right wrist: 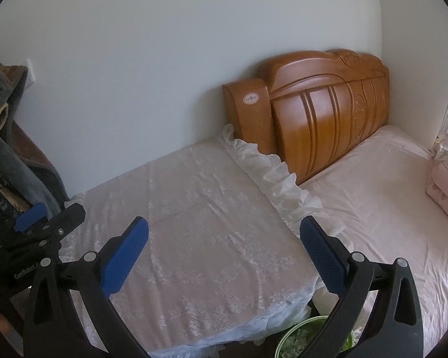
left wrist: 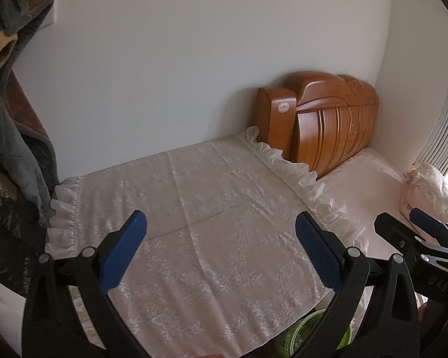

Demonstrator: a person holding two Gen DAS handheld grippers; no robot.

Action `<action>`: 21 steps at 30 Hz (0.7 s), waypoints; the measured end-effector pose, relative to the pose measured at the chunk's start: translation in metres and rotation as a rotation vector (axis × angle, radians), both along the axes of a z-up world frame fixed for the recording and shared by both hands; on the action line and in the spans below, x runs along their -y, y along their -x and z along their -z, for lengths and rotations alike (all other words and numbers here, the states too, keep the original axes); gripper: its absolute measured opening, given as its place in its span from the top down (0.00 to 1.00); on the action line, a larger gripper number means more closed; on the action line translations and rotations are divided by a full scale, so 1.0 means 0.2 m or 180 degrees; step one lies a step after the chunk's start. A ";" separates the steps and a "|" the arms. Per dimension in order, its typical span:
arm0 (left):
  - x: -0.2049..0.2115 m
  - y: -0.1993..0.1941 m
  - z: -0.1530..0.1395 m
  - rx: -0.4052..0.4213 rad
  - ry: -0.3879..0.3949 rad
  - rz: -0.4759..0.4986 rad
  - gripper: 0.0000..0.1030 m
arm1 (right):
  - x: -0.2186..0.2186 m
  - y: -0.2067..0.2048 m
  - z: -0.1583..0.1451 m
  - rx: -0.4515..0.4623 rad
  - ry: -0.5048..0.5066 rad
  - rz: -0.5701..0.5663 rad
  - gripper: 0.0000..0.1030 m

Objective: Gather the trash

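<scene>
The green bin (right wrist: 298, 340), holding pale scraps, sits low beside the lace-covered desk (right wrist: 194, 223), under my right gripper (right wrist: 224, 256), which is nearer than my left gripper (left wrist: 221, 250). Both jaws gape wide, empty. No loose trash shows.

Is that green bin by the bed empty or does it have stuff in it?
Not empty: the green bin shows pale scraps inside in the right wrist view. How full, cannot tell.
</scene>
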State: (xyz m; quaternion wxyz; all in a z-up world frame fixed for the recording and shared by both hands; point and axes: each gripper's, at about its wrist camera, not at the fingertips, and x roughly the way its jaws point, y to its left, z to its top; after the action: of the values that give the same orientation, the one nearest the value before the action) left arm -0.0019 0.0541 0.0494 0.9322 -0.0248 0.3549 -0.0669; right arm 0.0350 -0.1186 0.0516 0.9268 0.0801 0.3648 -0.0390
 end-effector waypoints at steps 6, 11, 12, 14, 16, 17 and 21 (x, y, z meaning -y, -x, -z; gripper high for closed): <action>0.01 0.00 -0.01 -0.0011 0.0006 0.0015 0.07 | 0.01 0.00 0.01 -0.0014 0.0004 0.0027 0.02; 0.03 0.01 -0.01 -0.0006 0.0006 0.0034 0.07 | 0.02 0.01 0.01 -0.0007 0.0011 0.0034 0.02; 0.04 0.01 -0.01 -0.0011 0.0011 0.0039 0.07 | 0.02 0.01 0.01 -0.0005 0.0016 0.0036 0.02; 0.04 0.00 -0.01 -0.0020 0.0017 0.0042 0.07 | 0.02 0.02 0.00 -0.0008 0.0028 0.0033 0.02; 0.04 0.00 -0.01 -0.0031 0.0016 0.0040 0.07 | 0.03 0.02 0.00 -0.0018 0.0046 0.0033 0.02; 0.04 0.00 -0.01 -0.0035 0.0016 0.0037 0.07 | 0.03 0.02 0.00 -0.0022 0.0048 0.0033 0.02; 0.04 -0.01 -0.01 -0.0044 0.0030 0.0033 0.07 | 0.02 0.02 0.00 -0.0022 0.0054 0.0037 0.02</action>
State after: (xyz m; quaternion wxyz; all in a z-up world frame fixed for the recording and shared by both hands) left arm -0.0002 0.0467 0.0509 0.9292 -0.0278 0.3612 -0.0733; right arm 0.0308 -0.1235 0.0515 0.9259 0.0742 0.3672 -0.0478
